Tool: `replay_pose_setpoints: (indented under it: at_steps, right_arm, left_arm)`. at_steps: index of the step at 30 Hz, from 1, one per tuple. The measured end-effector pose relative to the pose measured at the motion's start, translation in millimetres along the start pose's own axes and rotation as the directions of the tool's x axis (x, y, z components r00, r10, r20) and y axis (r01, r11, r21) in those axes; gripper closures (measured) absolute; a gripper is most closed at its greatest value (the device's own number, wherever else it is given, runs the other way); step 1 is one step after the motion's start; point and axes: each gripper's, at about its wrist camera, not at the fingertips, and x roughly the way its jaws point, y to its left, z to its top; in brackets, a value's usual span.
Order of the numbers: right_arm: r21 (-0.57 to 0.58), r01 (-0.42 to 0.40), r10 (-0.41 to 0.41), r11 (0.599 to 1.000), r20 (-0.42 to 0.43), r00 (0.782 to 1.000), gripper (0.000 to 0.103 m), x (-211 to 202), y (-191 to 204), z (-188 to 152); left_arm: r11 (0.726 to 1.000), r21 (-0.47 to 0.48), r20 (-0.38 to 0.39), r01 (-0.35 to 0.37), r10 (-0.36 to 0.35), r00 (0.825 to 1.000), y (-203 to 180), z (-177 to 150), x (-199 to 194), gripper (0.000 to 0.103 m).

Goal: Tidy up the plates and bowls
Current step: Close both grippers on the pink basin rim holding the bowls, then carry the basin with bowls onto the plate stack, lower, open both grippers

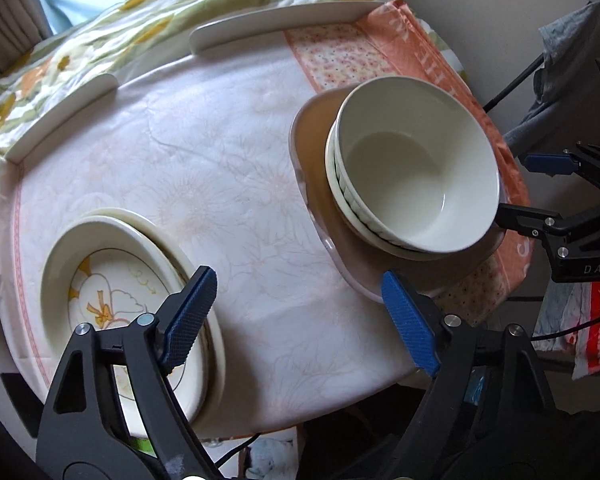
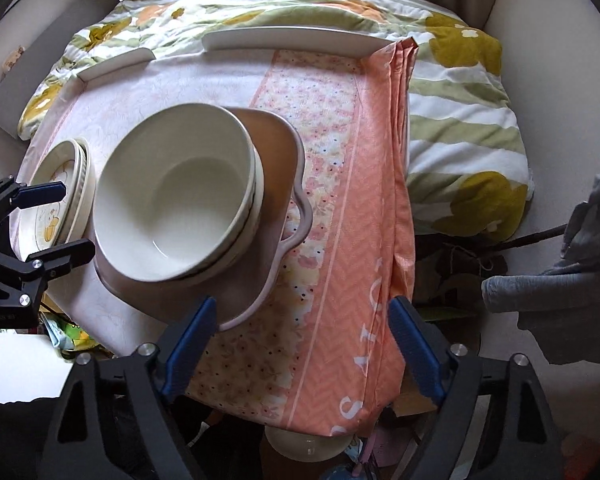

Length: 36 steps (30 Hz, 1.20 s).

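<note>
While both sets of tongs hang spread wide and empty over the near edge of the worktop [image 1: 236, 208], the left tongs [image 1: 304, 324] sit above the stacked plates [image 1: 60, 256] and the right tongs [image 2: 304, 344] just past the pink tray [image 2: 276, 148] — white bowl [image 2: 172, 200] nested in more bowls on it. Floral quilt [image 2: 460, 128] behind.

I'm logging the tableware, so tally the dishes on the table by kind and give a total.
Bowls: 2 at least, nested; white top bowl in a ribbed bowl; maybe another rim beneath.
Square pinkish plate under the bowls: 1.
Oval dishes: 2, stacked; patterned dish on a plain dish.
Total: 5 at least.
Left gripper and right gripper hold nothing.
</note>
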Motion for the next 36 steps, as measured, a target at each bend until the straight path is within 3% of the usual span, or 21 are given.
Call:
replay_pose_setpoints:
  at_steps: [5, 9, 13, 16, 19, 23, 36]
  right_arm:
    - [-0.028, -0.016, 0.015, 0.999, -0.052, 0.999, 0.039, 20.6, 3.4, 9.4]
    - [-0.046, -0.040, 0.036, 0.998, -0.088, 0.996, 0.048, 37.1, 6.9, 15.2]
    - [-0.066, -0.061, 0.054, 0.996, -0.107, 0.993, 0.054, 48.3, 11.0, 17.1]
    - [-0.079, -0.103, 0.095, 0.992, -0.106, 0.990, 0.070, 52.1, 14.5, 17.4]
    - [-0.103, -0.129, 0.118, 0.986, -0.105, 0.987, 0.081, 54.7, 21.4, 15.7]
    - [-0.090, -0.154, 0.146, 0.984, -0.089, 0.985, 0.082, 54.5, 19.2, 11.9]
    - [-0.100, -0.147, 0.145, 0.984, -0.031, 0.989, 0.083, 41.3, 15.2, 1.5]
  left_arm:
    - [1.000, 0.000, -0.027, -0.007, 0.007, 1.000, -3.2, 7.2, 14.8, 0.035]
    - [1.000, 0.017, -0.050, 0.002, -0.001, 0.999, -7.1, 10.8, 26.0, 0.038]
    - [1.000, 0.020, -0.065, 0.024, -0.023, 0.998, -8.7, 14.5, 36.3, 0.053]
    - [0.999, 0.009, -0.072, 0.042, -0.041, 0.997, -8.3, 16.3, 44.1, 0.059]
    - [0.998, 0.013, -0.070, 0.066, -0.065, 0.995, -12.1, 18.4, 49.7, 0.075]
    - [0.995, 0.022, -0.062, 0.094, -0.092, 0.994, -18.8, 19.4, 59.8, 0.088]
    - [0.999, 0.035, 0.032, 0.009, -0.011, 0.999, -22.6, 12.9, 41.8, 0.089]
